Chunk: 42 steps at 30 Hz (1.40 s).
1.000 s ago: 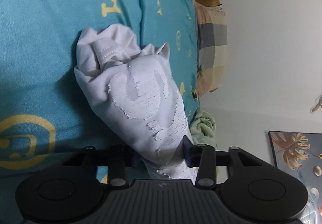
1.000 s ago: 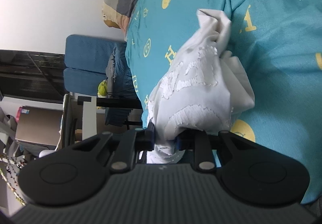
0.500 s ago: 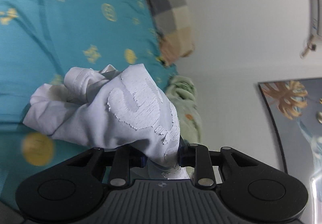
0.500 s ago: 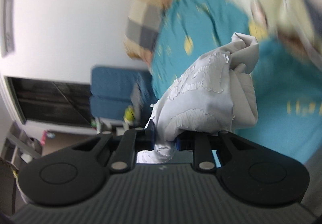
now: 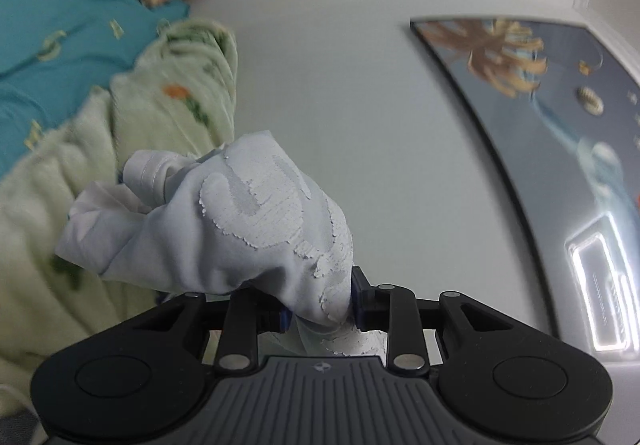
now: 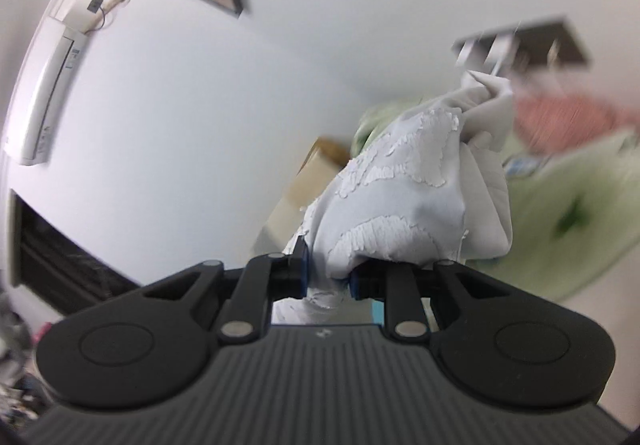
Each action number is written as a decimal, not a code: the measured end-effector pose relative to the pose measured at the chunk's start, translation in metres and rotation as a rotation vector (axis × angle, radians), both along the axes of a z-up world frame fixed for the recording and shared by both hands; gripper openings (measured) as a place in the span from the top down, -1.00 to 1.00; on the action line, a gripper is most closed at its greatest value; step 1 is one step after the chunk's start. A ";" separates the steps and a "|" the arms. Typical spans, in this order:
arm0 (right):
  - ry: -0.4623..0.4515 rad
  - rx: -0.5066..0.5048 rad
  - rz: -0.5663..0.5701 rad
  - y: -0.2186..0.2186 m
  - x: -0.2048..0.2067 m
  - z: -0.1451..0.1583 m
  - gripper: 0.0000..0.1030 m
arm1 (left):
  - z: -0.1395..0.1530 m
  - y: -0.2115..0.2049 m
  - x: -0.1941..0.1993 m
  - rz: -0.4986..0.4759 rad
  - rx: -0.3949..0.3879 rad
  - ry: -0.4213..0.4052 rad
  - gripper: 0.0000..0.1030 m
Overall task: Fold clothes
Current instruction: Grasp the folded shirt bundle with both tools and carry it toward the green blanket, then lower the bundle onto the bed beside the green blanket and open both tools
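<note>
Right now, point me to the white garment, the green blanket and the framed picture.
white garment [image 5: 248, 229], left wrist view: its textured print.
green blanket [image 5: 168, 101], left wrist view: fold near the orange flower.
framed picture [image 5: 552, 117], left wrist view: grey-blue area under the golden leaves.

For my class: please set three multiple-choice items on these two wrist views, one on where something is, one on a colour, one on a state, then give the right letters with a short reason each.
1. Where is the framed picture with the golden leaf?
A. on the wall
B. lying on the bed
C. on the floor

2. What colour is the bedsheet with yellow marks?
A. red
B. teal
C. black

3. What state is the white garment in?
A. spread flat on the bed
B. hanging on a hanger
C. bunched and gripped by both grippers

Answers:
1 A, it hangs flat against the pale wall.
2 B, teal shows beside the green blanket.
3 C, the left gripper and the right gripper each pinch crumpled white cloth between their pads.
</note>
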State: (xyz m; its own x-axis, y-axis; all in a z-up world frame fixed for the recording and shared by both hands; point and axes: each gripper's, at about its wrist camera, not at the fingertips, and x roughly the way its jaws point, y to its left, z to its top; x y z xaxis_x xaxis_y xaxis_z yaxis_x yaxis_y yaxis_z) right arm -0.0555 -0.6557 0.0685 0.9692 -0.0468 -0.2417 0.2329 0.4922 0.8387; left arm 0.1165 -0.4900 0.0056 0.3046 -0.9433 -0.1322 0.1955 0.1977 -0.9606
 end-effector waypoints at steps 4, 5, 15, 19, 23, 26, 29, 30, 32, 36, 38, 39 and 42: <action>0.052 -0.003 -0.035 -0.028 -0.026 -0.044 0.57 | -0.056 -0.031 -0.016 -0.100 0.081 0.010 0.42; 0.082 0.008 -0.033 -0.033 -0.030 -0.055 0.57 | -0.070 -0.032 -0.020 -0.127 0.105 0.018 0.42; 0.236 0.014 0.002 -0.005 -0.055 -0.116 0.55 | -0.129 -0.014 -0.043 -0.292 0.312 -0.111 0.18; 0.275 0.012 -0.041 0.006 -0.065 -0.101 0.45 | -0.106 -0.006 -0.051 -0.306 0.359 -0.215 -0.41; 0.293 -0.068 -0.033 0.023 -0.088 -0.075 -0.02 | -0.051 0.013 -0.066 -0.278 0.445 -0.397 -0.65; 0.287 -0.159 -0.060 0.040 -0.110 -0.052 -0.29 | -0.016 0.036 -0.091 -0.260 0.507 -0.494 -0.66; 0.286 -0.249 -0.071 0.060 -0.129 -0.030 -0.39 | 0.013 0.059 -0.118 -0.215 0.574 -0.576 -0.96; 0.286 -0.280 -0.071 0.067 -0.134 -0.023 -0.40 | 0.022 0.065 -0.127 -0.197 0.584 -0.604 -1.00; 0.279 -0.344 -0.079 0.082 -0.144 -0.010 -0.59 | 0.039 0.080 -0.144 -0.166 0.598 -0.657 -1.00; 0.252 -0.473 -0.102 0.112 -0.162 0.014 -0.80 | 0.066 0.107 -0.171 -0.125 0.636 -0.749 -1.00; 0.236 -0.529 -0.123 0.125 -0.170 0.021 -0.80 | 0.074 0.119 -0.182 -0.102 0.644 -0.789 -1.00; 0.233 -0.556 -0.136 0.132 -0.175 0.023 -0.80 | 0.079 0.125 -0.188 -0.091 0.648 -0.809 -1.00; 0.223 -0.611 -0.175 0.152 -0.187 0.021 -0.80 | 0.084 0.144 -0.204 -0.048 0.661 -0.858 -0.99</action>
